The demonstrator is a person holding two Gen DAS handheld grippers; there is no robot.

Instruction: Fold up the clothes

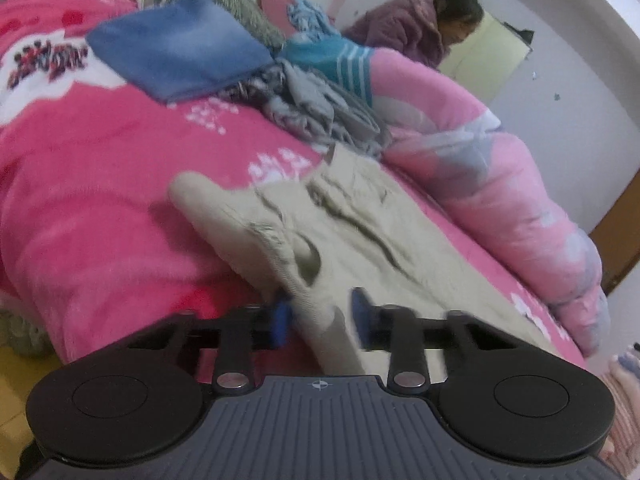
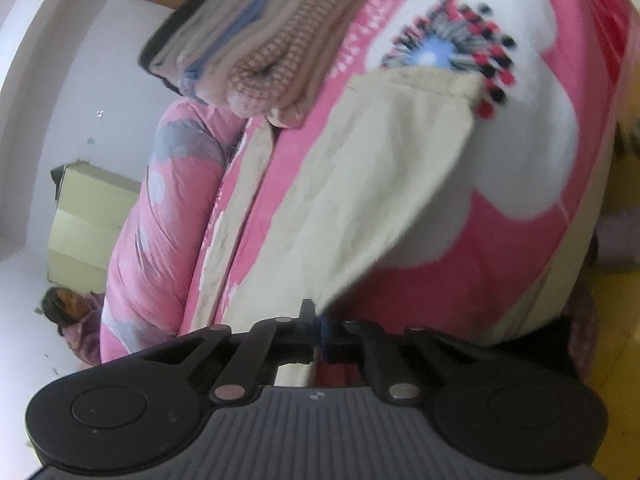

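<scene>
A bed (image 1: pixel 100 200) under a bright pink flowered blanket fills a white-walled room, where a woman (image 1: pixel 432 28) in a purple robe sits at the far side beside a pale yellow cabinet (image 1: pixel 488 60). A rolled pink quilt (image 1: pixel 500 200) runs along the far edge of the bed, and blue, teal and grey clothes (image 1: pixel 224 56) lie heaped near its head. Beige trousers (image 1: pixel 360 220) lie spread across the blanket. The left hand-held gripper (image 1: pixel 320 316) has its blue pads parted, with a fold of the trousers rising between them. The right hand-held gripper (image 2: pixel 320 332) is clamped on the trousers' (image 2: pixel 380 184) edge, its fingers pressed together on the cloth, which stretches away from it. A stack of folded garments (image 2: pixel 256 48) sits beyond, next to the quilt (image 2: pixel 160 220).
</scene>
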